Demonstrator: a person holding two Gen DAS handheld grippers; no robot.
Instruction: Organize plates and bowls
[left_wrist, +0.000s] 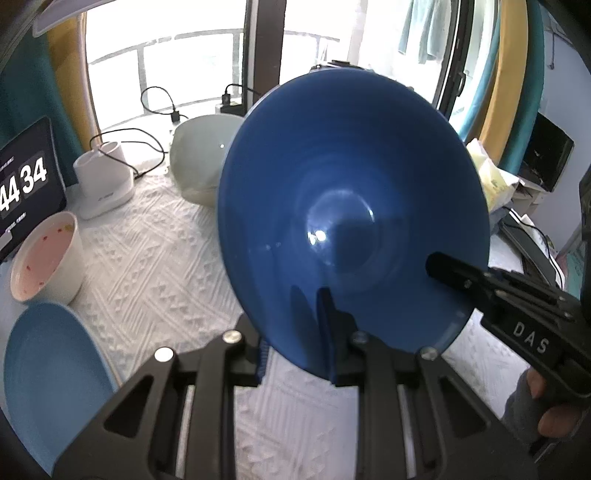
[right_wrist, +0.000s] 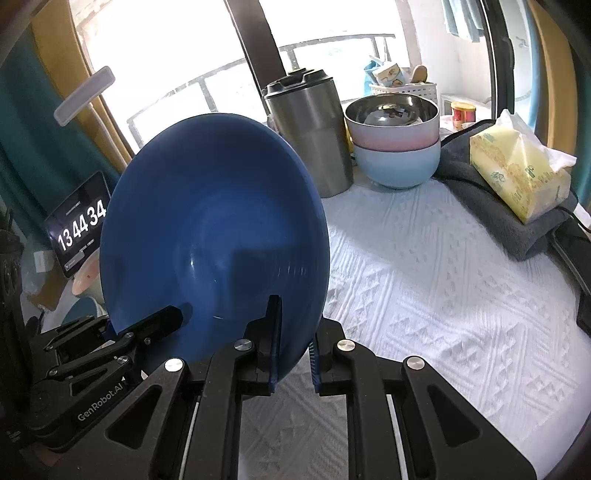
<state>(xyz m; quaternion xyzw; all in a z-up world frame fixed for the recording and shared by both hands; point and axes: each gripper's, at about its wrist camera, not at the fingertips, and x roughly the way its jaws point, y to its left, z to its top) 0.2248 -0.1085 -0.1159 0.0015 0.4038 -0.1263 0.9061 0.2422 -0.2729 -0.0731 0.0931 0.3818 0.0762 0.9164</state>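
A dark blue bowl is held tilted above the white tablecloth, its inside facing both cameras; it also shows in the right wrist view. My left gripper is shut on its lower rim. My right gripper is shut on the rim too, and shows in the left wrist view at the bowl's right edge. A light blue plate and a white bowl with a pink inside sit at the left. A steel bowl stacked in a light blue bowl stands at the back.
A pale bowl and a white holder stand behind. A clock screen is at the left. A steel tumbler, a tissue pack on a grey towel, and cables line the back.
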